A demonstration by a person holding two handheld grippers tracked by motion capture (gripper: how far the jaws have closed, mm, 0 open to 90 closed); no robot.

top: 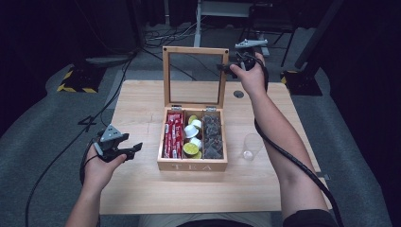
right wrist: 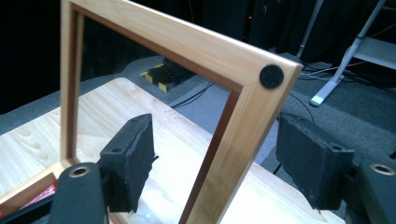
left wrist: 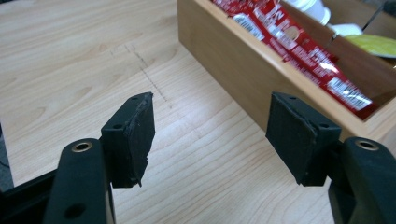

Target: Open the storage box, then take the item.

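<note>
High view: wooden tea box (top: 192, 165) at table (top: 142, 189) centre, three compartments, glass-paned lid (top: 195, 50) upright; right gripper (top: 227, 66) at lid's upper right corner, left gripper (top: 134, 148) left of box; one clear cup (top: 250, 145).

Left gripper view: jaws parted, empty, over pale wood grain; glossy red sachets (left wrist: 299, 51) inside box.

Right gripper view: jaws apart astride lid frame (right wrist: 243, 116), not clamped; round black pad (right wrist: 271, 76).

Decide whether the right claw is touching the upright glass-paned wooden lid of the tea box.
Apart. In the right gripper view the right claw straddles the edge of the upright glass-paned wooden lid, with visible gaps between the frame and both black pads.
</note>
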